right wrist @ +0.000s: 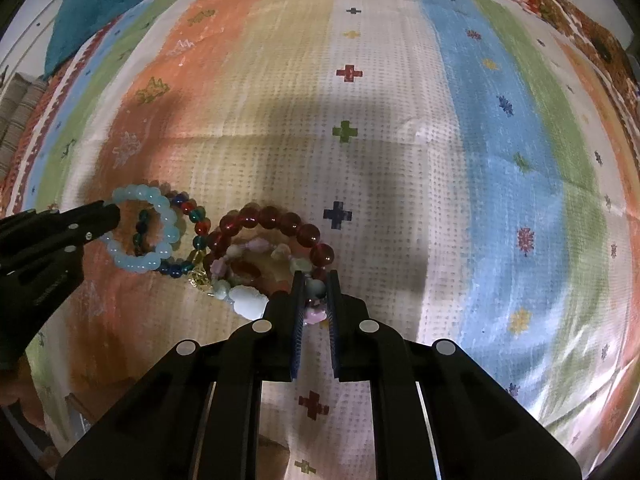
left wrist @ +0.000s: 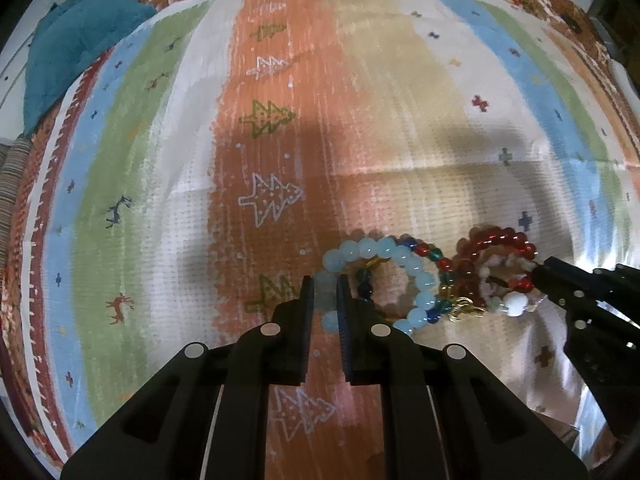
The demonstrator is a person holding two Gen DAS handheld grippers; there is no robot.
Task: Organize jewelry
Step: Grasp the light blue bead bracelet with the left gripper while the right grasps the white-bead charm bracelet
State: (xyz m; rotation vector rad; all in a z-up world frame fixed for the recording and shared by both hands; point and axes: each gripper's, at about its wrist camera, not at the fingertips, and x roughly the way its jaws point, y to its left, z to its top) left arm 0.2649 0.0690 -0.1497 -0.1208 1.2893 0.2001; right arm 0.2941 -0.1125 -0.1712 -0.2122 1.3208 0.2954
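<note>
A pale blue bead bracelet [left wrist: 394,258] lies on the striped cloth. My left gripper [left wrist: 325,294] is shut on its near beads. A bracelet of red, green and blue beads [left wrist: 436,268] with a gold charm lies tangled beside it. Further right lie a red bead bracelet [right wrist: 276,220] and a pastel charm bracelet [right wrist: 256,250]. My right gripper [right wrist: 315,292] is shut on the beads of those two at their near side. The pale blue bracelet [right wrist: 160,216] and my left gripper [right wrist: 114,214] show at the left of the right wrist view. My right gripper [left wrist: 534,276] shows at the right of the left wrist view.
A striped, patterned cloth [left wrist: 280,120] covers the surface. A teal cloth bundle [left wrist: 80,40] lies at the far left corner. A striped fabric edge [left wrist: 8,184] shows at the left border.
</note>
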